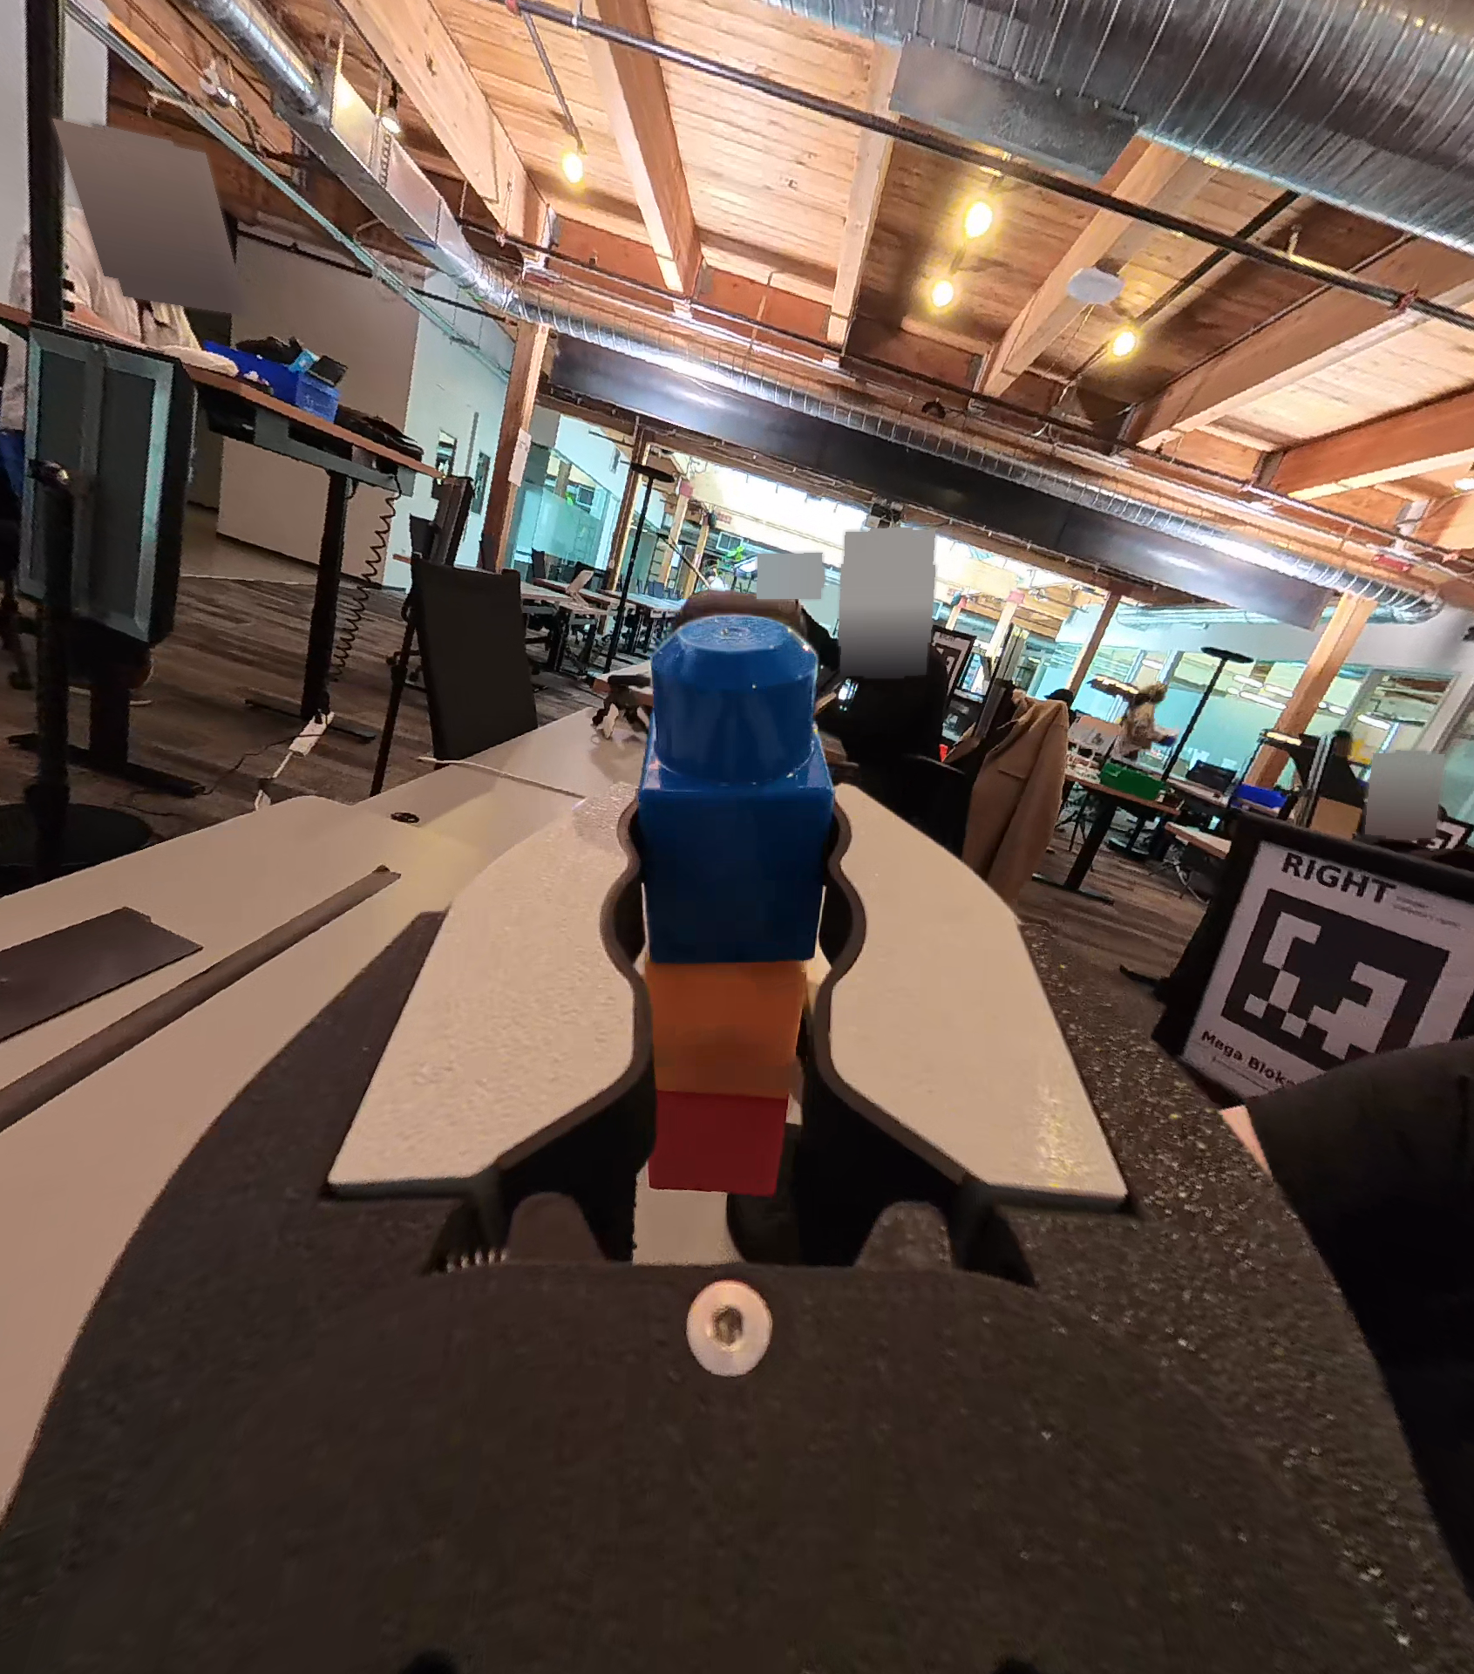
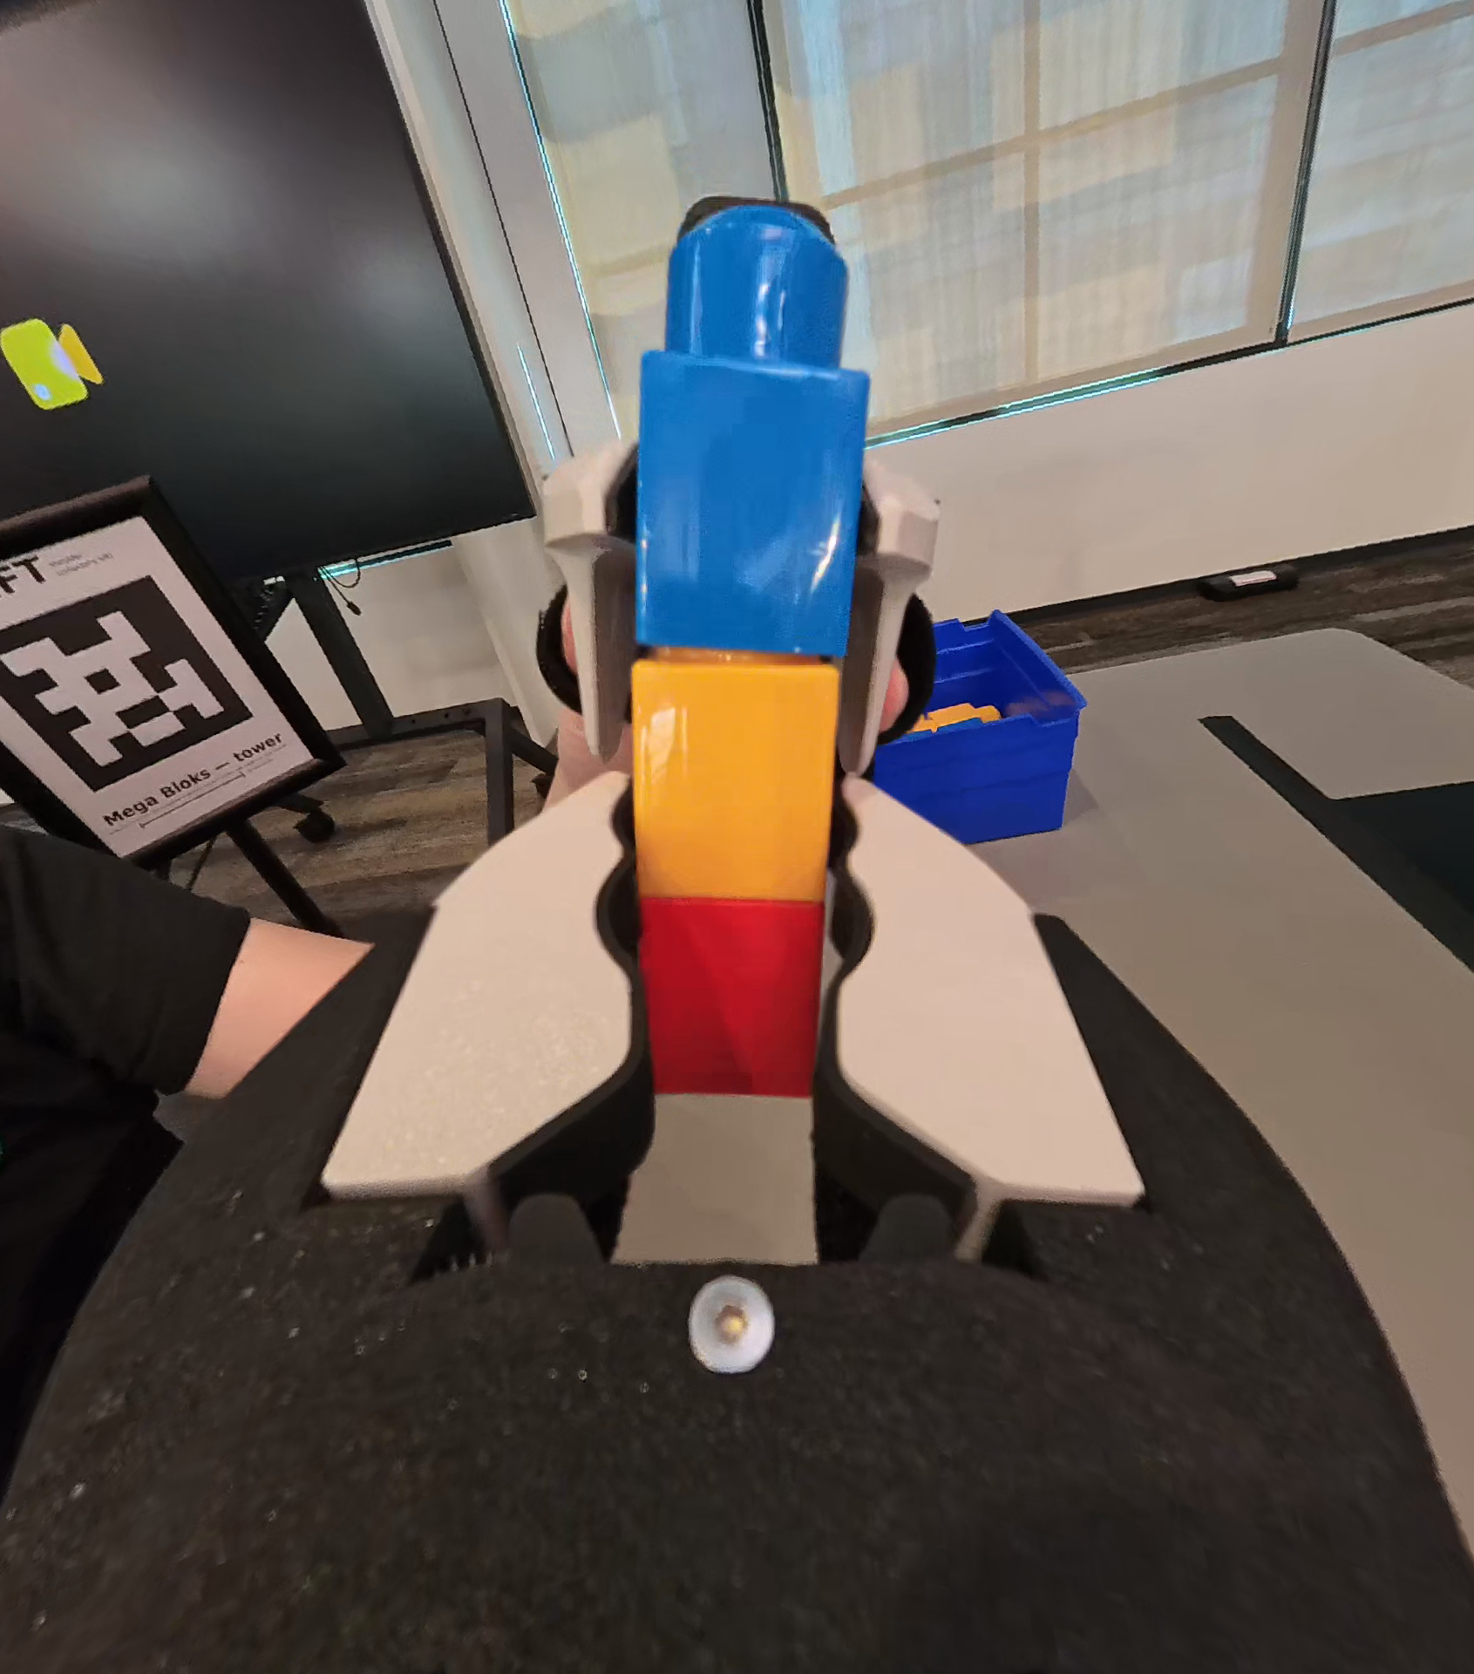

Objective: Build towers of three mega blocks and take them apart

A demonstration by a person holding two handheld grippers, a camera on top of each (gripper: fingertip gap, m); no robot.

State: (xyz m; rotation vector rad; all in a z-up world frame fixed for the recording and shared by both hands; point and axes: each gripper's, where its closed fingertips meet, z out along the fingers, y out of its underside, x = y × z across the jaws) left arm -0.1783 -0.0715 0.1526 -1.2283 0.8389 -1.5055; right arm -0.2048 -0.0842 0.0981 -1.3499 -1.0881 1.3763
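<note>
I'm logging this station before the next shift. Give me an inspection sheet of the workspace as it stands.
Surface: grey table, mostly bare.
Job's things: tower of blue block on yellow block on red block.
Clutter: blue bin holding yellow pieces.
Grippers: left gripper shut on blue block; right gripper shut on the lower blocks, fingers spanning the yellow-red joint.
Cables: coiled cord under a far desk.
Surroundings: two framed marker signs, dark screen, windows, open office.
</note>
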